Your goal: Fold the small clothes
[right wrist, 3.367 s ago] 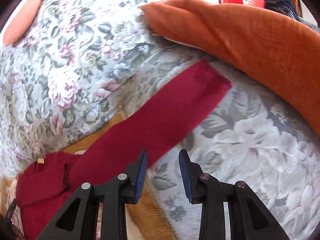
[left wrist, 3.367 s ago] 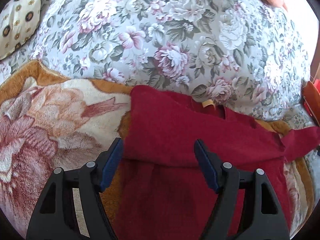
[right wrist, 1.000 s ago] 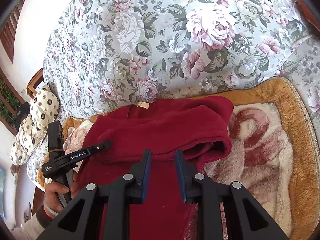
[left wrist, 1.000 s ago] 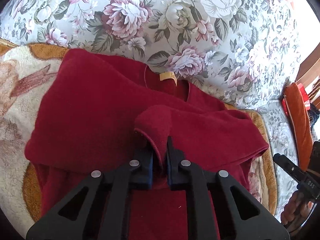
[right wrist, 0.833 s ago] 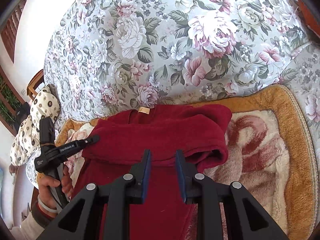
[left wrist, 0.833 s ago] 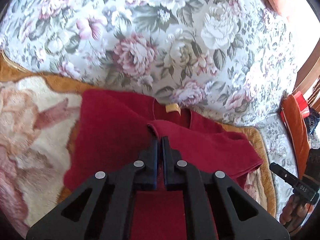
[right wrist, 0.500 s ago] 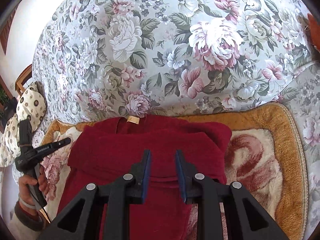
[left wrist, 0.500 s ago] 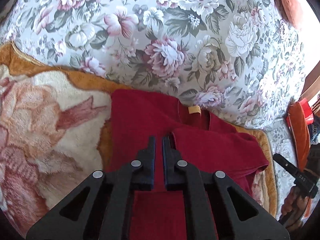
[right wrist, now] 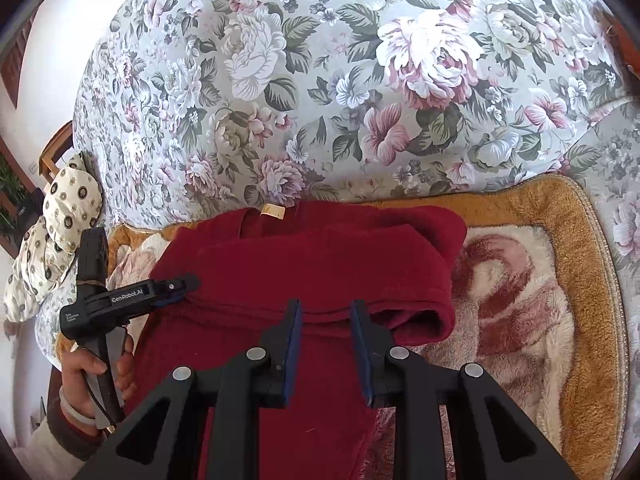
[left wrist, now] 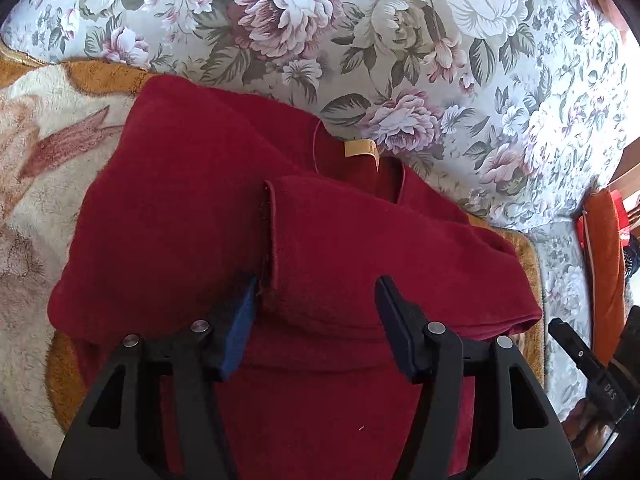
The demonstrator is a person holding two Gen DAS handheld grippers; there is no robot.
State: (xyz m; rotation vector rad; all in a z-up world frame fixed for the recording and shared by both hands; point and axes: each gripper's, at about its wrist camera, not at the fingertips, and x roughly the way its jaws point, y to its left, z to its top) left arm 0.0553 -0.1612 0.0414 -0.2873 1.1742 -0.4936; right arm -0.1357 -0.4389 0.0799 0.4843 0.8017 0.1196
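Observation:
A dark red long-sleeved top lies on a plush blanket, neck tag toward the sofa back. Both sleeves are folded across its chest; the right sleeve's cuff edge lies on top near the middle. My left gripper is open just over that cuff, holding nothing. The top also shows in the right wrist view. My right gripper is open a little, above the folded sleeve's lower edge, and empty. The left gripper shows there at the top's left side.
A floral sofa back rises behind the top. The beige and orange plush blanket covers the seat. A spotted cushion lies at far left. An orange cloth lies at far right.
My left gripper carried a sleeve across the chest, let it go and opened wide. My right gripper stayed slightly open and hovered over the folded sleeve.

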